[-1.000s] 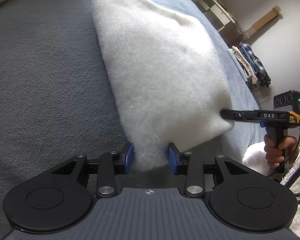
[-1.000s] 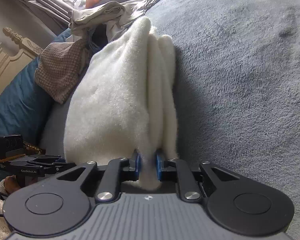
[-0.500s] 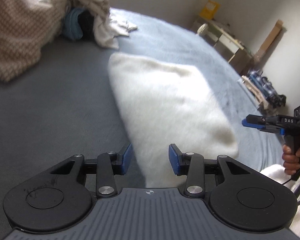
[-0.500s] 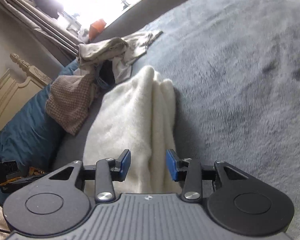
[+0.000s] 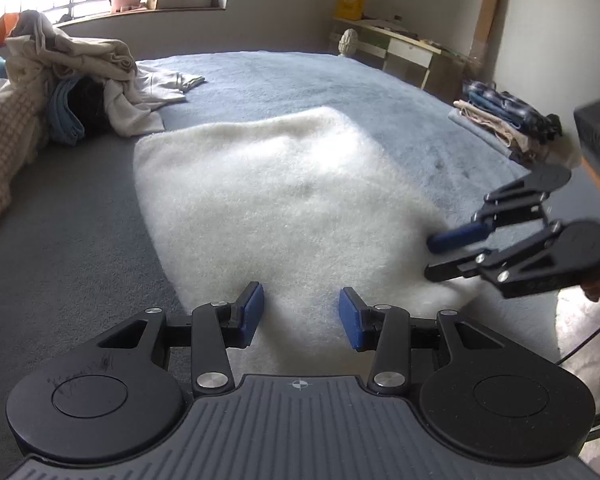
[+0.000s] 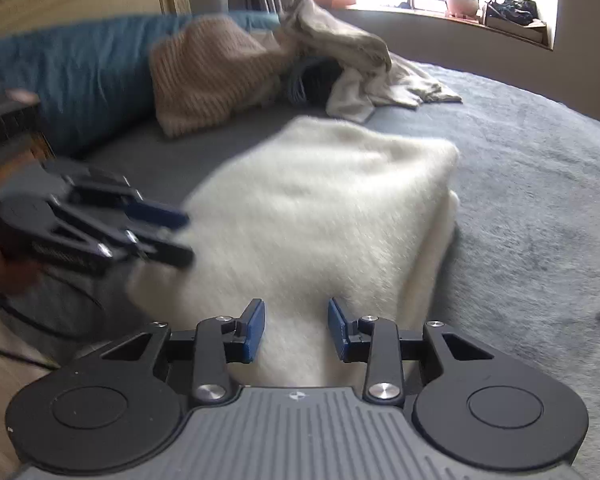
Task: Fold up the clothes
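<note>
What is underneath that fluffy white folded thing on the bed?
The white fleece garment lies on the grey-blue bed cover, which shows all around it. Its own folded layers show at one edge; anything tucked between or beneath them is hidden.

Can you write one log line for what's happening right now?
white fleece: folded, on bed | left gripper: open | right gripper: open, jaws just closing, nothing gripped

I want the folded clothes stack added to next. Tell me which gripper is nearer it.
Right. The right gripper hovers at the white blanket's corner on the folded stack's side; the left gripper is at the opposite near corner.
</note>
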`<state>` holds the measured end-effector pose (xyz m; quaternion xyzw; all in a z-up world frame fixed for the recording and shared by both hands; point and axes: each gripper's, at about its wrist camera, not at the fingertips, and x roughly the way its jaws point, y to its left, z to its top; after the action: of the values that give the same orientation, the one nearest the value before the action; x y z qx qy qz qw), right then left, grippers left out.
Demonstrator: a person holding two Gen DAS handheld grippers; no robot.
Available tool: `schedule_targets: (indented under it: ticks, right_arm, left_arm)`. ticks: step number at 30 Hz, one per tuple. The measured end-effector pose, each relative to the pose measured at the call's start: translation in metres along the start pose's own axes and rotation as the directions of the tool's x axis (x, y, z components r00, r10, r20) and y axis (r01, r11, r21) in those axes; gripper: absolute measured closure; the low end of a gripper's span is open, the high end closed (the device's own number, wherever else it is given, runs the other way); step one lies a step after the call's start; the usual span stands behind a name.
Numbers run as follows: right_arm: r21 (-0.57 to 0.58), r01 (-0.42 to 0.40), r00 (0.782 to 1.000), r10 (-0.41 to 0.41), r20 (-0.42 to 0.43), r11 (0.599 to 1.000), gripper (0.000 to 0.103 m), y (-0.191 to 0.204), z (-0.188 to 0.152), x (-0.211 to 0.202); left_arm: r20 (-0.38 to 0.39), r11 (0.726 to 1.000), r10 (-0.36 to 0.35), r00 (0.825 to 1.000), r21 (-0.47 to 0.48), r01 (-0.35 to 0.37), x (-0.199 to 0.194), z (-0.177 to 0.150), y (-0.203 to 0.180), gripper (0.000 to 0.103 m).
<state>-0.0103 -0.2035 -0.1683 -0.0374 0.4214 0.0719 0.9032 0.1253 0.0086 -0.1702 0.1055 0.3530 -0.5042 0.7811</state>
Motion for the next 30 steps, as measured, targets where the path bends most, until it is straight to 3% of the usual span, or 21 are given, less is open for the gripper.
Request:
schedule_targets:
  ticks: [1, 12, 19, 24, 30]
  right_arm:
    - [-0.031, 0.021, 1.0, -0.022, -0.011, 0.999, 0.081, 0.001, -0.005, 0.001]
    - [-0.044, 0.08, 0.996, -0.081, -0.038, 0.996, 0.085, -0.004, -0.01, -0.015]
    - [0.057, 0.16, 0.987, -0.161, 0.011, 0.985, 0.083, -0.031, -0.005, -0.049]
    - [0.085, 0.071, 0.989, -0.082, 0.127, 0.994, 0.083, -0.024, 0.024, -0.048]
    - [0.034, -0.002, 0.994, -0.002, 0.111, 0.999, 0.083, 0.003, 0.043, -0.008]
  left_arm:
    - [0.0, 1.0, -0.004, 1.0, -0.008, 0.004, 0.0, 0.0, 0.001, 0.061]
    - [0.007, 0.999, -0.008, 1.0, -0.041, 0.009, -0.001, 0.0, 0.005, 0.061]
    - [0.012, 0.998, -0.014, 1.0, -0.065, 0.015, -0.003, -0.001, 0.007, 0.061]
    - [0.011, 0.996, -0.015, 1.0, -0.085, 0.016, -0.003, -0.001, 0.007, 0.06]
    - [0.001, 0.996, -0.023, 1.0, -0.083, 0.023, -0.002, 0.0, 0.006, 0.055]
